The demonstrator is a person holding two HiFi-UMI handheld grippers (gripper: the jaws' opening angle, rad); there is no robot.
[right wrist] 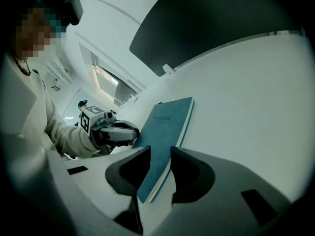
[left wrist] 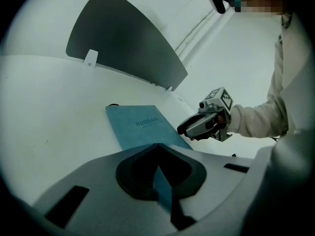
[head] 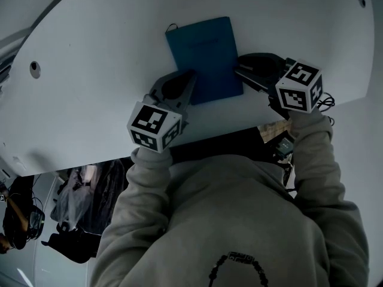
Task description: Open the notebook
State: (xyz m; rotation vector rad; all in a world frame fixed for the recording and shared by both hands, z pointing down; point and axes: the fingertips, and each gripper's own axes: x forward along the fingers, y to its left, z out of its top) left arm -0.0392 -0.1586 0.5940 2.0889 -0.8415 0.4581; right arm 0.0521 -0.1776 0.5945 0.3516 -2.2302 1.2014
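Note:
A teal notebook (head: 206, 49) lies closed on the white table (head: 90, 52), its printed cover up (left wrist: 140, 124). My left gripper (head: 190, 79) is at the notebook's near left corner. In the left gripper view its jaws (left wrist: 157, 149) meet at the tips with a thin strip of the teal notebook pinched between them. My right gripper (head: 242, 67) is at the notebook's near right side. In the right gripper view its jaws (right wrist: 160, 154) stand apart, straddling the notebook's corner (right wrist: 167, 127), where the page edges show. Each gripper appears in the other's view: the right gripper (left wrist: 197, 126) and the left gripper (right wrist: 123, 132).
A dark divider panel (left wrist: 123, 43) stands at the table's far side. The table's front edge runs just behind both grippers (head: 227, 130). A round hole (head: 35, 69) sits in the tabletop at the left. Cables (head: 326, 102) hang by the right edge. Another person (head: 18, 217) is at lower left.

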